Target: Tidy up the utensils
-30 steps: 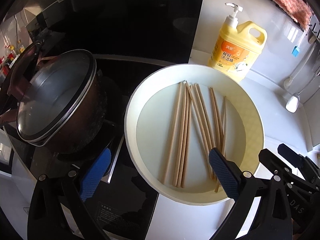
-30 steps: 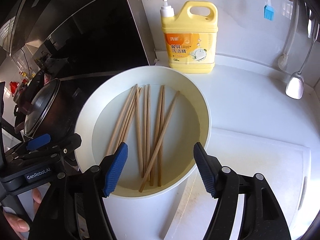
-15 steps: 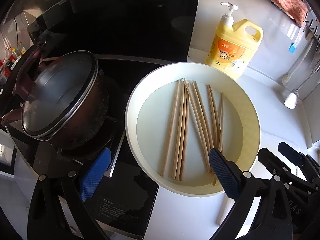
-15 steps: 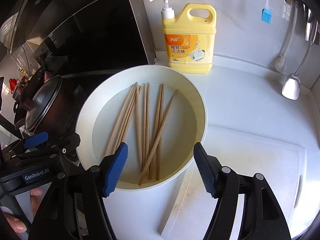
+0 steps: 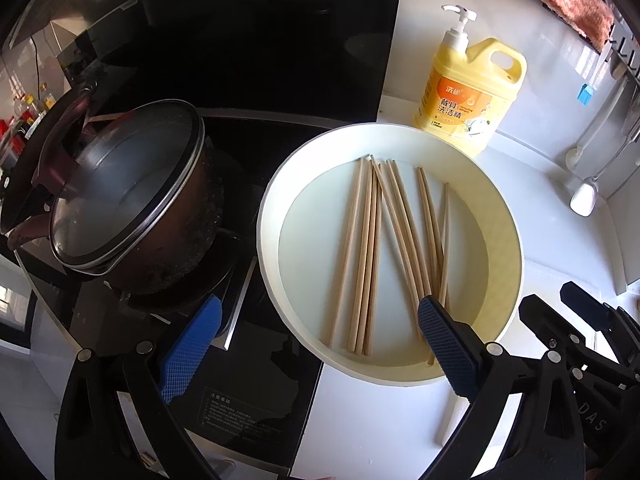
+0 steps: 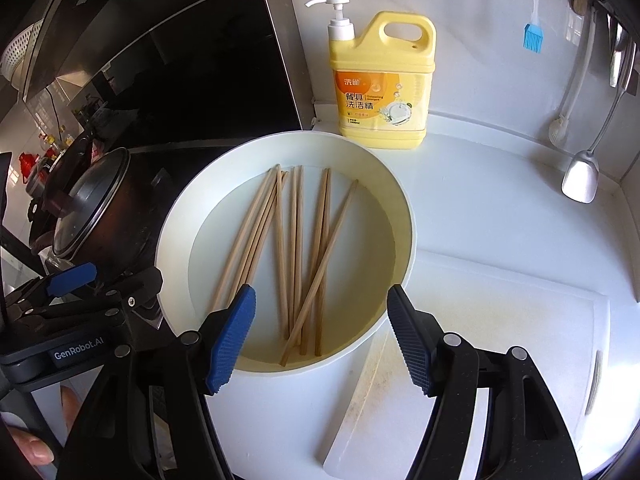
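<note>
Several wooden chopsticks lie loose on the floor of a round white basin on the white counter. My left gripper hovers open over the basin's near left rim, with nothing between its blue pads. My right gripper hangs open above the basin's near edge, over the lower ends of the chopsticks and clear of them. Each gripper shows at the edge of the other's view.
A dark pot with a glass lid sits on the black stove to the left. A yellow dish soap bottle stands behind the basin. A white cutting board lies to the right. A ladle and blue brush hang on the wall.
Both grippers have drawn back slightly from the basin, which now sits a little higher in each view. The jaws have kept their width and the chopsticks have not moved.
</note>
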